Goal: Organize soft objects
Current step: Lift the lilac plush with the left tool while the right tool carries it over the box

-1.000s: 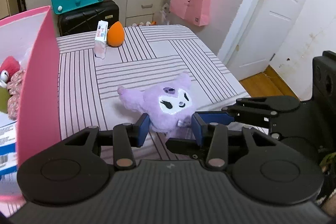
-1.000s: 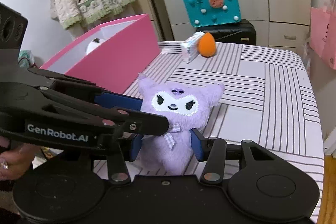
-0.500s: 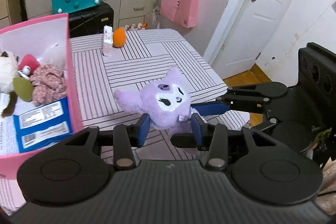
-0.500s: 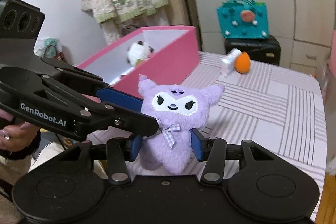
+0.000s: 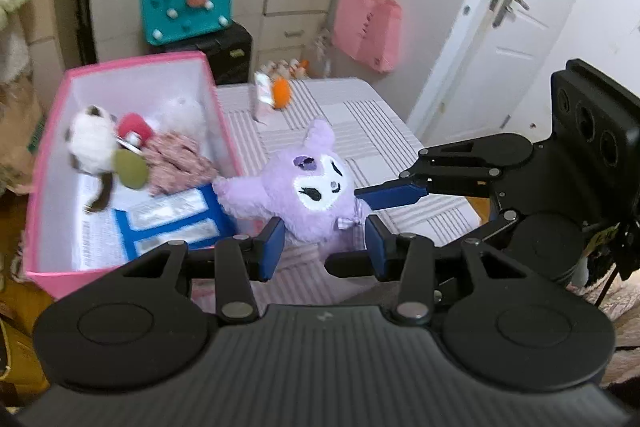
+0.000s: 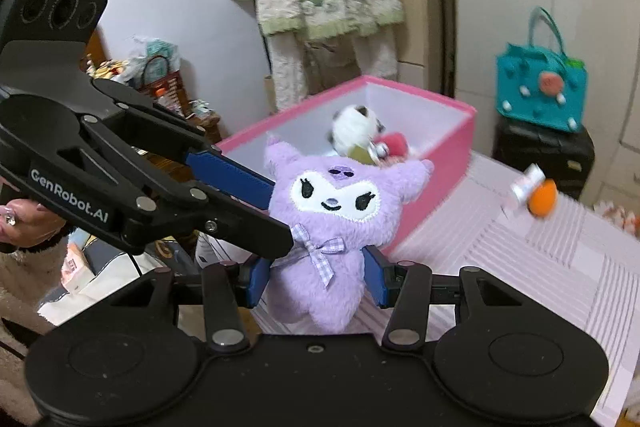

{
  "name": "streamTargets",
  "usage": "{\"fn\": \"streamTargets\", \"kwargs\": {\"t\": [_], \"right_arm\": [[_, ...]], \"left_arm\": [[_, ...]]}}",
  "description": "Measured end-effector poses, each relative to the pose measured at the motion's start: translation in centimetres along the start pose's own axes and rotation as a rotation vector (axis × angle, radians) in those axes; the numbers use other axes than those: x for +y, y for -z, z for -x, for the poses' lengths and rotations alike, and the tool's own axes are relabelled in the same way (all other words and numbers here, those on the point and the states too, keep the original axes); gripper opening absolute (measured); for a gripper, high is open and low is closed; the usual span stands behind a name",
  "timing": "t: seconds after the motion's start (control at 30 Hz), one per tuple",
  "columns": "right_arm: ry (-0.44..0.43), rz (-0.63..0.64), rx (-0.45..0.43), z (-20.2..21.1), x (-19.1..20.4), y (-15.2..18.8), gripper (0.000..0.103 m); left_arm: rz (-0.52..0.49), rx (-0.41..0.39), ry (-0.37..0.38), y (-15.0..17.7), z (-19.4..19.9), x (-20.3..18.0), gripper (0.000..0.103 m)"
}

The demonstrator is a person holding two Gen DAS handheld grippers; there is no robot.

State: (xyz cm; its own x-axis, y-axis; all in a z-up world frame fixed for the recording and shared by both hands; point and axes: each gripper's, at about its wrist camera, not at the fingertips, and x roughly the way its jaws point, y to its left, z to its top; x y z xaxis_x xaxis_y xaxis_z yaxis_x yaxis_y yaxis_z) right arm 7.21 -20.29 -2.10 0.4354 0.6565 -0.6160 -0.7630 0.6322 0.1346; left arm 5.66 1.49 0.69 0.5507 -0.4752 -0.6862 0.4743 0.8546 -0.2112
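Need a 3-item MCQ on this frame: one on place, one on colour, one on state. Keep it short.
1. Where is the orange egg-shaped sponge?
A. Inside the box
B. On the striped table by a small white packet
C. In a gripper

2. What colour is the outside of the storage box?
A. Teal
B. Pink
C. Black

3. What is the state of the purple plush?
A. Lying flat on the table, untouched
B. Already inside the box
C. Held clear of the table by both grippers

Key:
1 B: the sponge lies at the far end of the table next to the packet.
2 B: its outer walls are pink, its inside white.
3 C: the left gripper and the right gripper each clamp its lower body, and its feet hang free above the table.
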Motion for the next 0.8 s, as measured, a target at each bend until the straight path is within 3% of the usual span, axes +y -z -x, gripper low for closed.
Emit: {"fn": "streamTargets", "kwargs": {"t": [0.23,0.4,0.6,0.8], "right_arm": [[-0.054,0.052,-0.042,-3.5,1.2,-4.8,0.055],[-0.134,0.045,-0.02,-6.8,0.4,-7.8,0.055],[-0.22,-0.006,0.081,-12.2,-0.9,-9.7,0.055],[-0.265,-0.028,0.162,-16.0,-1.9,-9.2,0.055]], "left_arm": [[0.071,-0.137,-0.086,-0.1,2.9,4.2,0.045],[0.15,-0.169,-0.111,-1.1,3.4,8.2,0.045],[0.245,-0.116,-0.122,-1.6,1.7,13.0,0.044],[0.257,-0.026,-0.137,-1.7,-1.2,15.3,0.044]]}}
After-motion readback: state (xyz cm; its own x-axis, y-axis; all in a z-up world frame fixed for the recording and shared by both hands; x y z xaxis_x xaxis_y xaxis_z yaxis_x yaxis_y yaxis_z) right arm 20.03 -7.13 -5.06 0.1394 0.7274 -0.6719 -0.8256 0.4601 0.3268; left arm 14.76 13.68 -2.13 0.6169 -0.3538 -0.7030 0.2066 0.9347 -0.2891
